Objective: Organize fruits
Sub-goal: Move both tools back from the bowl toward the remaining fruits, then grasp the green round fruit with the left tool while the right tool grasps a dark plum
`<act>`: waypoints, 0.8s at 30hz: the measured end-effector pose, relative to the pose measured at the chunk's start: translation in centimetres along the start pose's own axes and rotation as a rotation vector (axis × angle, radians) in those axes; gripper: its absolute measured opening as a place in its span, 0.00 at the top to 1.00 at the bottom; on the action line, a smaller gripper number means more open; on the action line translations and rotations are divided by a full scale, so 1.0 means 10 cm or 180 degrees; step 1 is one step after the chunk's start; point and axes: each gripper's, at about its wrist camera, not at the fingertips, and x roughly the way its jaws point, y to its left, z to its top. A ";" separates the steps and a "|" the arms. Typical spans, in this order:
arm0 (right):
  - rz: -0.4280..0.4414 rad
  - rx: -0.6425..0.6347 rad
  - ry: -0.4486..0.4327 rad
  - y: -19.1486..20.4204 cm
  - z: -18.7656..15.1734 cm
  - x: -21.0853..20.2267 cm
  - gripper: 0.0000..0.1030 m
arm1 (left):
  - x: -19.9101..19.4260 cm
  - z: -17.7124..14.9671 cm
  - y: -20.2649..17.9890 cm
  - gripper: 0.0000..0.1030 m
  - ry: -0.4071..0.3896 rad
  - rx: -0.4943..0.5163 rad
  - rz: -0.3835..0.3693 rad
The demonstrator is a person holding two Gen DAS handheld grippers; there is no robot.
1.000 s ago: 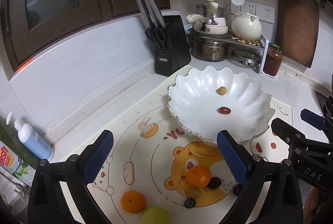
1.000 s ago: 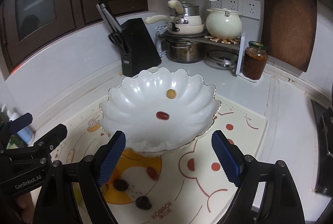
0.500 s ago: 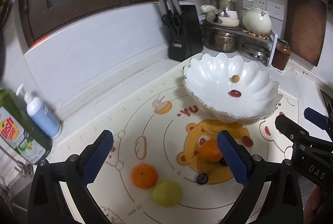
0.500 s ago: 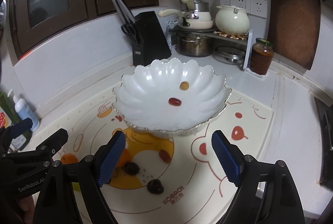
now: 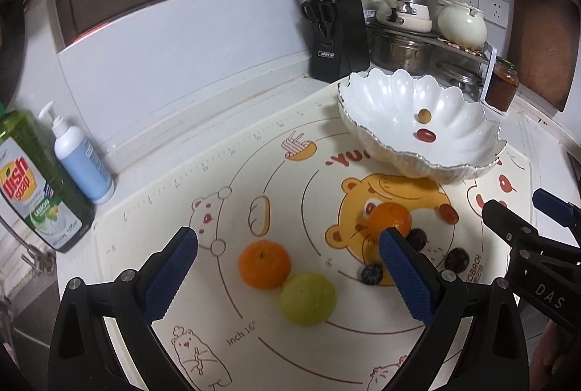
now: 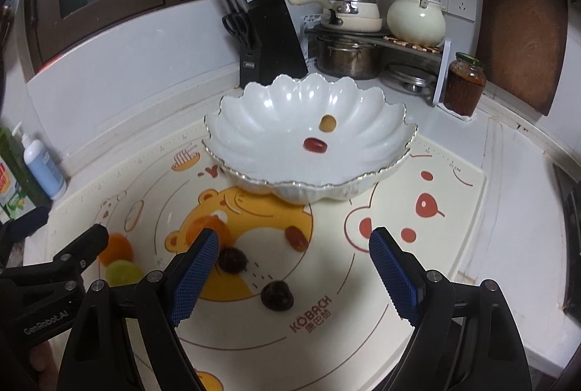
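A white scalloped bowl (image 5: 385,100) (image 6: 276,111) stands on the bear-print mat (image 5: 283,180) and holds a red date (image 5: 425,135) and a small yellow fruit (image 5: 423,115). On the mat lie two oranges (image 5: 264,263) (image 5: 390,218), a green fruit (image 5: 307,298), a red date (image 6: 295,238) and several dark fruits (image 6: 277,295) (image 6: 232,260). My left gripper (image 5: 287,276) is open and empty above the near orange and green fruit. My right gripper (image 6: 294,274) is open and empty above the dark fruits.
A knife block (image 5: 336,35) and a rack of pots (image 6: 348,38) stand behind the bowl. A jar (image 6: 464,85) and a cutting board (image 6: 523,27) are at the back right. A soap bottle (image 5: 78,158) and dish soap (image 5: 32,180) stand at the left.
Both grippers have pulled back and up from the bowl. More of the mat and its loose fruits has come into view. Both stay open.
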 end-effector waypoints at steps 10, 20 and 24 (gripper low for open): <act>0.0004 -0.0092 0.0130 0.05 -0.19 0.12 0.17 | 0.09 -0.22 0.05 0.01 0.0126 -0.0066 0.0043; -0.0009 -0.0103 0.0248 0.03 -0.32 0.27 0.17 | 0.23 -0.41 0.02 0.01 0.0263 -0.0103 0.0054; -0.0016 -0.0116 0.0288 0.04 -0.35 0.33 0.17 | 0.28 -0.44 0.01 0.02 0.0305 -0.0142 0.0072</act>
